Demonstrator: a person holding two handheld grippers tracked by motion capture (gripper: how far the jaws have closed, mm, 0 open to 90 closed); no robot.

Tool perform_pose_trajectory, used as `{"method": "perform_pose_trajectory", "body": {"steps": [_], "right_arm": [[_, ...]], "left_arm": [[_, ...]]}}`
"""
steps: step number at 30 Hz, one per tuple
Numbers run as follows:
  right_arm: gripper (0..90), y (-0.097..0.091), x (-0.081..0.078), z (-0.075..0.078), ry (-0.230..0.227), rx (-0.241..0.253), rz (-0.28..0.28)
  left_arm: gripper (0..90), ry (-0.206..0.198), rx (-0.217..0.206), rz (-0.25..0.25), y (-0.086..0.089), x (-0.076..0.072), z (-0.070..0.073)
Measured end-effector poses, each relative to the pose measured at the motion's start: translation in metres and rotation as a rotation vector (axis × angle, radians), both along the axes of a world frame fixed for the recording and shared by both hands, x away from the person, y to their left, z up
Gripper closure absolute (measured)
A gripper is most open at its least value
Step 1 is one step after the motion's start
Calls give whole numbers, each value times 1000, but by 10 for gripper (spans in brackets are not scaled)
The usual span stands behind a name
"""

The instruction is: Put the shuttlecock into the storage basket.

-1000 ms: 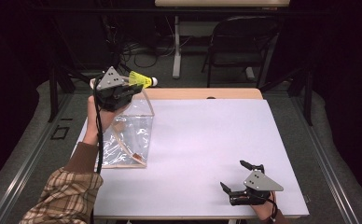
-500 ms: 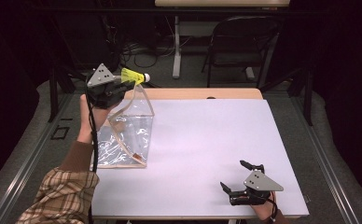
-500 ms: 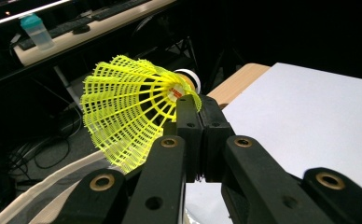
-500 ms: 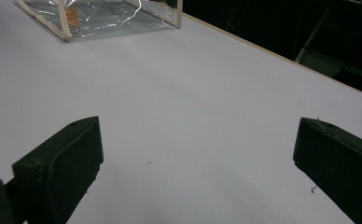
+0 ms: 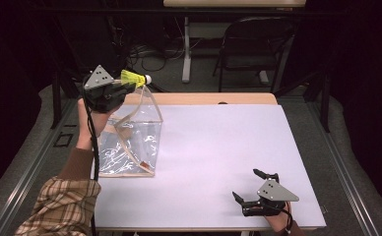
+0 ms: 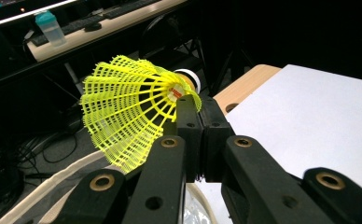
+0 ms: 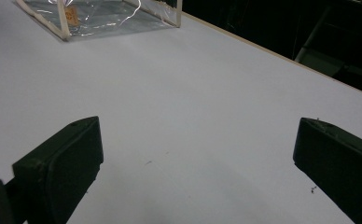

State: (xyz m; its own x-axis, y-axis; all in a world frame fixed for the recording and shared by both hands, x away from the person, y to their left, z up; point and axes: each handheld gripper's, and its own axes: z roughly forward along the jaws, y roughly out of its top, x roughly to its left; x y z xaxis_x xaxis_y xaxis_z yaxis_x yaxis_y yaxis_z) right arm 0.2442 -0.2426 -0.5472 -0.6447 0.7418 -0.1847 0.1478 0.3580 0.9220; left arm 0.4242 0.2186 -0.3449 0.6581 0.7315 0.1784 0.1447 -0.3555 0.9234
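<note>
In the high view, the left gripper (image 5: pixel 130 87) is raised above the far left corner of the table (image 5: pixel 213 147), clamped on a yellow shuttlecock (image 5: pixel 134 78) whose white cork tip points right. Directly beneath it stands a clear plastic bag (image 5: pixel 130 140) with a cream trim, its mouth pulled up towards the gripper, probably so the shuttlecock can go in or come out of it; which of the two the frame does not settle. Compared with the earlier high-view frames, the left hand has lifted a little and drawn back from the bag's top edge, carrying the shuttlecock with it, while the bag has kept its place. The right gripper (image 5: pixel 250 189) rests at the near right corner, well apart from the bag, and has not shifted. In the left gripper view, the jaws are pressed together on the lower edge of the shuttlecock's (image 6: pixel 132 109) mesh skirt, near the cork, which explains why it sticks out sideways; the bag's cream rim (image 6: pixel 53 184) curves just below. In the right gripper view, the jaws stand wide apart over bare table (image 7: pixel 193 116) with nothing between them, the bag (image 7: pixel 100 16) lying off at the far edge.
</note>
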Motion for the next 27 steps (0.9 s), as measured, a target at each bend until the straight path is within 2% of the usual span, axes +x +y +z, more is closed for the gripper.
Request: {"method": "perform_pose_trajectory", "body": {"steps": [27], "right_arm": [[10,0,0,0,4,-2,-1]], "left_arm": [[889,8,-9,54,22,5,-2]]}}
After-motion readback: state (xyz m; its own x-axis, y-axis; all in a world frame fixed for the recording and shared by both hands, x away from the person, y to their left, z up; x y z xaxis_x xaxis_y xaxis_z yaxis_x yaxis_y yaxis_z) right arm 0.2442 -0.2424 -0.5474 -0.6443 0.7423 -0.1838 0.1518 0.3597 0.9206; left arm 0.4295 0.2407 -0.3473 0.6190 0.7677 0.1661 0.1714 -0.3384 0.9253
